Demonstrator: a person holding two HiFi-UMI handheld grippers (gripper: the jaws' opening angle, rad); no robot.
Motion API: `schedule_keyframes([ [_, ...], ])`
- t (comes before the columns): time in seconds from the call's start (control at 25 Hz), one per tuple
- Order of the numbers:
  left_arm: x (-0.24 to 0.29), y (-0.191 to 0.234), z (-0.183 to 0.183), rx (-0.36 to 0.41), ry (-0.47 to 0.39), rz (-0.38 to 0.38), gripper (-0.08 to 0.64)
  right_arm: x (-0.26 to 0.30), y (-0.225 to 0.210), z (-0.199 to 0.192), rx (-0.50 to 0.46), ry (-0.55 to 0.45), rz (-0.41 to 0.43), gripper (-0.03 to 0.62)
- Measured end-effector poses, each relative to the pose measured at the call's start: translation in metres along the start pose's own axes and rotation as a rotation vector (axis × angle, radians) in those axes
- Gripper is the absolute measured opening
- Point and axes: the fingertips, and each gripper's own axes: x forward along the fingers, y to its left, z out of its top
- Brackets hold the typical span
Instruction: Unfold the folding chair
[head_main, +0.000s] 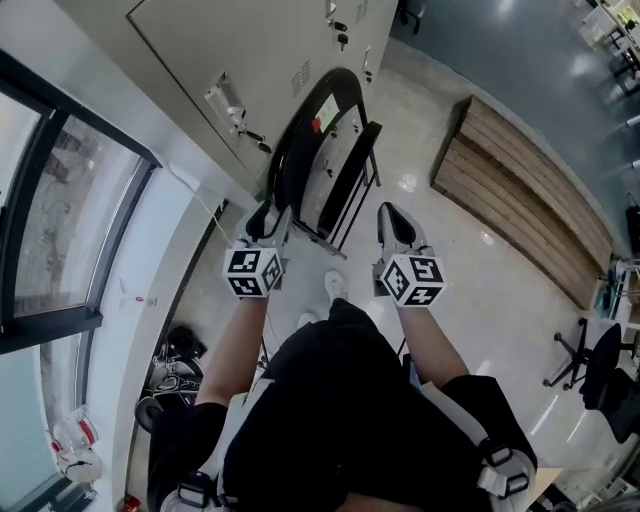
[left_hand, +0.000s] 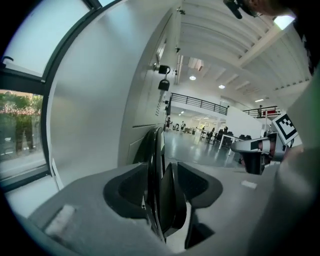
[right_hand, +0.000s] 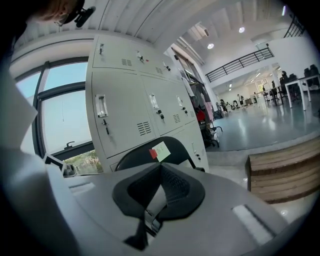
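Observation:
The black folding chair (head_main: 325, 150) leans folded against the grey lockers (head_main: 250, 70), with a red and a pale sticker on its back (right_hand: 159, 150). My left gripper (head_main: 266, 222) is at the chair's lower left edge. In the left gripper view its jaws (left_hand: 162, 187) stand open, and the chair's black frame edge (left_hand: 157, 150) runs up through the gap; whether a pad touches it I cannot tell. My right gripper (head_main: 397, 228) hovers to the right of the chair, short of it. Its jaws (right_hand: 160, 192) are shut with nothing between them.
A slatted wooden platform (head_main: 520, 200) lies on the glossy floor to the right. A window wall (head_main: 60, 230) runs along the left, with bags and clutter (head_main: 175, 365) below it. An office chair (head_main: 600, 365) stands at far right. The person's shoes (head_main: 335, 285) are just behind the chair.

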Motion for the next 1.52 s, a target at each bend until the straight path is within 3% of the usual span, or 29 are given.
schedule_keyframes([
  [0.28, 0.031, 0.018, -0.019, -0.027, 0.059, 0.101, 0.225, 0.020, -0.021, -0.008, 0.028, 0.048, 0.017, 0.005],
  [0.64, 0.070, 0.020, -0.008, -0.056, 0.040, 0.111, 0.225, 0.035, -0.035, -0.022, 0.026, 0.099, 0.043, 0.005],
  [0.8, 0.073, 0.022, -0.006, -0.037, 0.040, 0.138, 0.154, 0.050, -0.040, -0.034, 0.015, 0.145, 0.051, 0.005],
  [1.0, 0.074, 0.020, -0.002, -0.030, 0.017, 0.117, 0.144, 0.078, -0.043, -0.055, 0.021, 0.200, 0.012, 0.006],
  [1.08, 0.071, 0.018, -0.004, -0.036, 0.021, 0.114, 0.141, 0.086, -0.040, -0.067, 0.042, 0.228, 0.001, 0.058],
  [1.32, 0.071, 0.016, 0.000, -0.029, 0.010, 0.100, 0.140, 0.115, -0.049, -0.111, 0.105, 0.302, -0.096, 0.072],
  [1.52, 0.070, 0.002, 0.000, -0.025, -0.017, 0.076, 0.133, 0.128, -0.051, -0.145, 0.118, 0.367, -0.126, 0.134],
])
